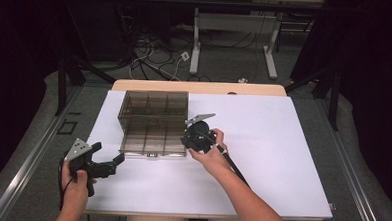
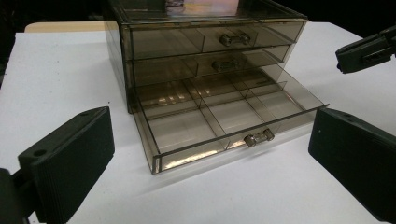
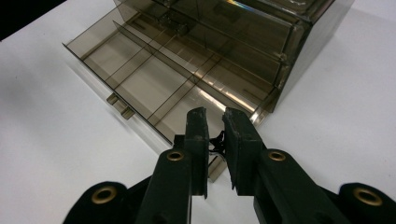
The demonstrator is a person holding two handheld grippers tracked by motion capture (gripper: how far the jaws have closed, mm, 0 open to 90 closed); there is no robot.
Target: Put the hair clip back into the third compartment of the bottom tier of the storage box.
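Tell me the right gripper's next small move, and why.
Probably ease the right gripper forward over the nearest compartment of the open bottom drawer. Its jaws look shut on a small dark item, the compartments look empty, and the tips sit just outside the drawer's corner.

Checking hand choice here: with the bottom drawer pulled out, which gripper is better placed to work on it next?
Probably the right gripper: it sits at the open bottom drawer's near corner, jaws nearly shut. The left gripper hangs back near the table edge, jaws wide open, facing the drawer handle from a distance.
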